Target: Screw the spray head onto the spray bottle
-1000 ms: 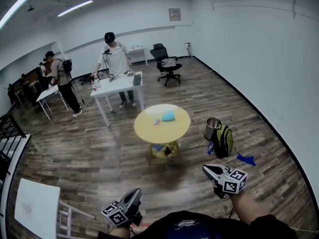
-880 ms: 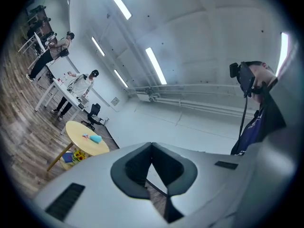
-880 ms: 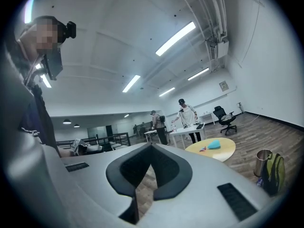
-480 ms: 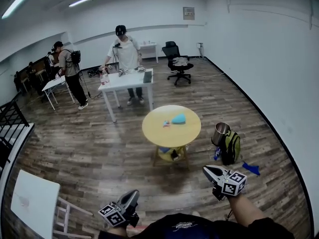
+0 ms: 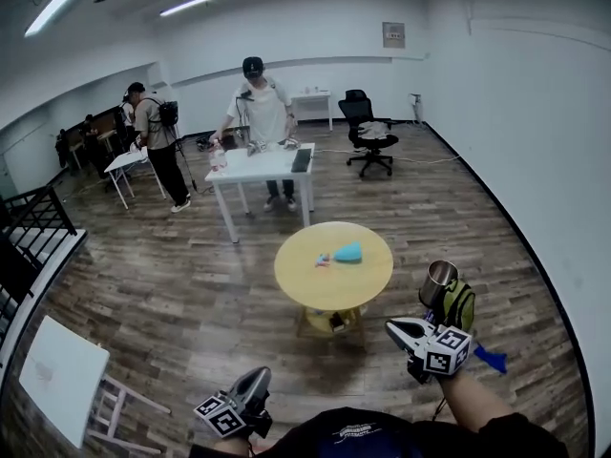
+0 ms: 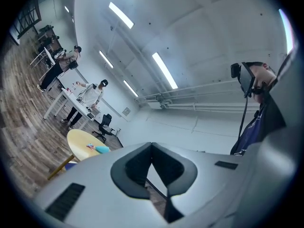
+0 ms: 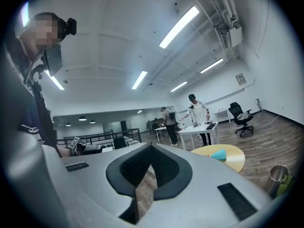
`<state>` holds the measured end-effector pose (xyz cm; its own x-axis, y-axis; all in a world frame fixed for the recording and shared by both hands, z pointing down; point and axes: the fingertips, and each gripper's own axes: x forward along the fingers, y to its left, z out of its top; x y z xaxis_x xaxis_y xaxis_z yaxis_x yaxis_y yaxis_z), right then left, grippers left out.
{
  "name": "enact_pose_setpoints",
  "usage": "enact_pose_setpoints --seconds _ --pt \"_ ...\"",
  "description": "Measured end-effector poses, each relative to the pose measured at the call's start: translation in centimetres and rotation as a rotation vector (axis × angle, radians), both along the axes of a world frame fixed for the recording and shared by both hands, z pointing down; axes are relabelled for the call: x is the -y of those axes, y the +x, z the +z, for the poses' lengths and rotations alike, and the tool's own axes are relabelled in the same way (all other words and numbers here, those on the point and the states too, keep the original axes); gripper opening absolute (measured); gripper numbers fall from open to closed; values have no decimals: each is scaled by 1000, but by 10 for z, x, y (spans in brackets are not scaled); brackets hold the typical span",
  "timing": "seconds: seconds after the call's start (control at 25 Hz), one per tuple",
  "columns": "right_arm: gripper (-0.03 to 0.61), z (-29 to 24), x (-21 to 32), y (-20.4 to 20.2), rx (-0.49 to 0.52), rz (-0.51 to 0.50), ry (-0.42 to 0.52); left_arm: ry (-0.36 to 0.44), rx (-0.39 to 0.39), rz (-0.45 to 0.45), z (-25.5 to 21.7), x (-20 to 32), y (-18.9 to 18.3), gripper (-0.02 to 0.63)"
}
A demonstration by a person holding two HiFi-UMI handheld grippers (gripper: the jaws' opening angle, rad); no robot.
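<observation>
1. While both claws hover low at the near edge of the head view, well apart from the round yellow tabletop (image 5: 305,282), neither one holds anything.
2. The left claw (image 5: 258,378) is closed: its own view shows the two jaws meeting at the tips with only floor and wall behind them.
3. The right claw (image 5: 395,327) is closed and empty too. In the head view it lies near a green backpack (image 5: 460,303) on the floor, with a metal cup (image 5: 438,278) at the backpack's top.
4. What looks to be the spray bottle (image 5: 348,252), a teal shape, lies on the round tabletop. A small pink-and-blue piece (image 5: 323,259) lies just beside it on the left, too small to identify.
5. Beyond, a person (image 5: 258,103) stands at a white tabletop (image 5: 267,168), and an office chair (image 5: 368,127) stands near the far wall.
</observation>
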<state>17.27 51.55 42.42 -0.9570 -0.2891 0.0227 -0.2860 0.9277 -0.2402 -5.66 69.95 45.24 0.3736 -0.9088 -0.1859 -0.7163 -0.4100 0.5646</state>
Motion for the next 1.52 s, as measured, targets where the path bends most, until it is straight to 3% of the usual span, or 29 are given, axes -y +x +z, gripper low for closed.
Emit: enact_pose_setpoints --seconds 0.28,0.64,0.88,1.12,1.32,1.52 --pt "2 12 72 48 -6 -26 -27 -17 19 -2 -4 70 54 16" --pt "2 35 138 67 -22 49 -67 -36 5 67 9 156 53 17" --pt "2 23 180 27 -45 141 -48 -19 -8 163 4 222 1 17" --pt "3 6 220 -53 -31 207 -13 21 15 227 -15 281 -87 17" --pt "3 7 246 -125 -36 222 -8 14 11 238 -11 310 -162 17" --pt "2 15 279 -173 -45 214 -16 1 9 226 0 343 -215 17"
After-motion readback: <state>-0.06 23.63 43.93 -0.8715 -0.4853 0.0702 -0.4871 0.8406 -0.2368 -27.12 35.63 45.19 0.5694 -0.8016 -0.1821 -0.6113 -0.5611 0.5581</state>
